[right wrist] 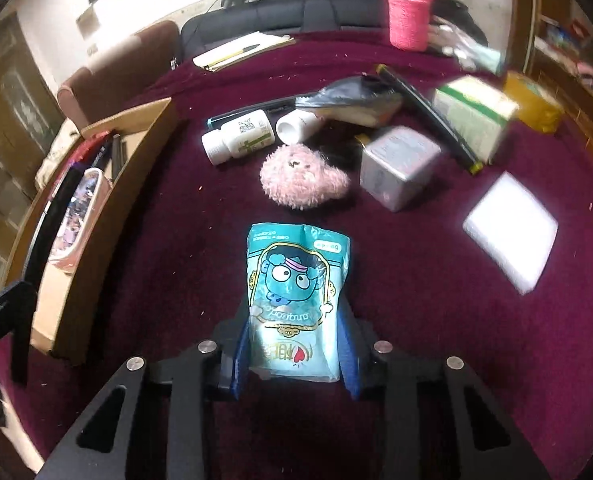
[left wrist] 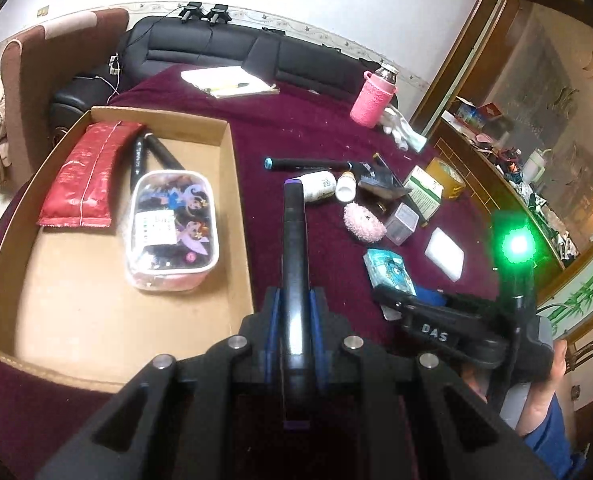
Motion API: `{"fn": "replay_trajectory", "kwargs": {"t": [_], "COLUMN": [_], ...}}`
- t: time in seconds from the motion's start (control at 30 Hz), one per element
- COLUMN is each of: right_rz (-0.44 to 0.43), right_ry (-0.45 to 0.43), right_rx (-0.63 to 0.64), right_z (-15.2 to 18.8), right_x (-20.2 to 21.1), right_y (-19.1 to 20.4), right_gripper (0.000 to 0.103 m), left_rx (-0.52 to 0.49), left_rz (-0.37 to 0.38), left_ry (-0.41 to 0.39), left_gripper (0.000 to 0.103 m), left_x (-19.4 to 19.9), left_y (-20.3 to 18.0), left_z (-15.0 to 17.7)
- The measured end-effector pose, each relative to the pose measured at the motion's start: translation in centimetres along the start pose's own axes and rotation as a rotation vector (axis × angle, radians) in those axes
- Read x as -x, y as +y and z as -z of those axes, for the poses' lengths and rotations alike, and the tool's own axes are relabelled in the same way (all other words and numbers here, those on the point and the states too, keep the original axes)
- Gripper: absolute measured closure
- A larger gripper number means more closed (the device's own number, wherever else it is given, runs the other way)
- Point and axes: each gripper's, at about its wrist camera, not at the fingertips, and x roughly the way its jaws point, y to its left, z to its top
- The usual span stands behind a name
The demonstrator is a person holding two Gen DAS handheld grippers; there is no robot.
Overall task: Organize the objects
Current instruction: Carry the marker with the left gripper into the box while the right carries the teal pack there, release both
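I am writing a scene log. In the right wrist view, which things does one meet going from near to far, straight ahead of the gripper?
right gripper → teal snack packet held between its fingers → pink fluffy toy → capless white bottle → dark pouch → black sofa

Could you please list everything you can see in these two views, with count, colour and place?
cardboard box: 1, brown, left on the cloth
pouch: 1, red, in the box
clear case: 1, cartoon print, in the box
marker: 1, black, purple caps, in the left gripper
packet: 1, teal, between the right gripper's fingers
pill bottles: 2, white, lying mid-table
fluffy toy: 1, pink, beside the bottles
bottle sleeve: 1, pink, far edge
left gripper: 1, black
right gripper: 1, black
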Motion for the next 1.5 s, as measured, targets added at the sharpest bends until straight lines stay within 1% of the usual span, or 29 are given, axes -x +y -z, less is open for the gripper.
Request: {"fn": "replay_trajectory", "kwargs": {"t": [0.2, 0.4, 0.47, 0.63, 0.8, 0.9, 1.03, 1.13, 1.27, 1.4, 1.47, 1.5], "right_rz": [-0.041, -0.078, -0.107, -0.183, -0.244, -0.255, -0.286, -0.294, -0.313, -0.349, -0.363, -0.352], "right_ry": [-0.019, -0.056, -0.065, -0.06, -0.057, -0.05, -0.031, -0.018, 0.037, 0.098, 0.108, 0.111], "right_rx": [-0.02, 0.017, 0.028, 0.061, 0.129, 0.187, 0.224, 0.254, 0.261, 0.24, 0.241, 0.252], "right_z": [0.6, 0.5, 0.4, 0.3, 0.3, 0.2, -0.3, -0.6, -1.0, -1.2, -1.1, -1.0], "right_x": [1.8, 4.0, 4.6, 5.8, 6.5, 6.2, 5.3, 4.3, 2.0, -0.4, -1.0, -1.4], "right_y": [0.0, 2.2, 3.0, 5.5, 9.0, 11.9, 15.0, 17.3, 19.7, 21.2, 21.8, 22.3], "right_gripper": [0.063, 0.063, 0.063, 0.063, 0.062, 0.062, 0.062, 0.062, 0.062, 0.062, 0.062, 0.062], "left_rx": [0.015, 0.022, 0.029, 0.076, 0.16, 0.221, 0.254, 0.273, 0.285, 0.288, 0.297, 0.301], "left_rz": [0.024, 0.018, 0.014, -0.012, -0.056, -0.08, -0.12, -0.125, -0.143, -0.156, -0.149, -0.148], "left_ry": [-0.02, -0.05, -0.058, -0.081, -0.1, -0.108, -0.117, -0.104, -0.081, -0.067, -0.063, -0.066], "left_gripper": [0.089, 0.089, 0.089, 0.089, 0.089, 0.089, 0.089, 0.089, 0.089, 0.089, 0.089, 0.089], "left_x": [1.4, 3.2, 3.8, 5.4, 6.2, 6.4, 6.4, 6.0, 4.8, 4.3, 4.0, 4.0], "left_y": [0.5, 1.5, 2.0, 4.9, 8.9, 11.6, 13.6, 14.9, 16.3, 17.1, 17.6, 17.9], "left_z": [0.2, 0.4, 0.5, 1.0, 0.9, 0.7, 0.5, 0.3, -0.4, -0.5, -0.4, -0.4]}}
